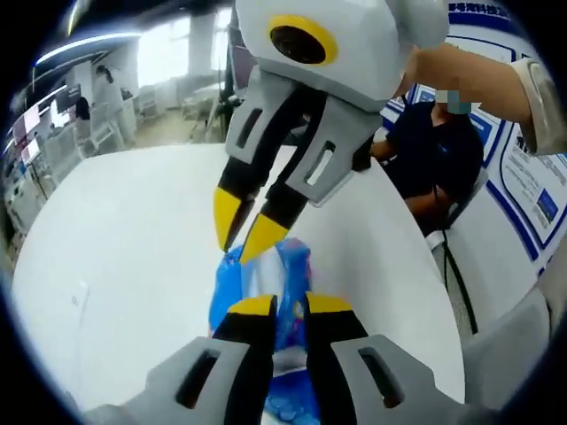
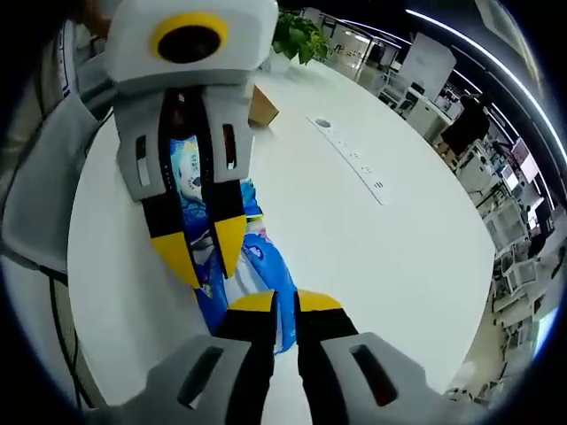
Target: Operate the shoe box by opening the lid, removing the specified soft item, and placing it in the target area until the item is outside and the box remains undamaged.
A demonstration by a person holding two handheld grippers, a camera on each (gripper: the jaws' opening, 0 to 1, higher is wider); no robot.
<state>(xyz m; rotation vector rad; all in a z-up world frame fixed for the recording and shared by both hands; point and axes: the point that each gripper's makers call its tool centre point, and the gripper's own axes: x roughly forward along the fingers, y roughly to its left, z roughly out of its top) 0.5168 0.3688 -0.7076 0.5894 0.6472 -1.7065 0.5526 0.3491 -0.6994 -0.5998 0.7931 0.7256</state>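
The left gripper (image 1: 291,305) has its jaws nearly closed on the blue soft pack (image 1: 288,266), held above the white table (image 1: 133,266). The right gripper (image 2: 283,301) pinches the opposite end. The pack looks light, limp and slippery; better to grip the edges. Its print is unreadable.

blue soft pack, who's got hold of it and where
Both grippers hold the blue soft pack above the white table: the right gripper pinches one end, the left gripper the opposite end.
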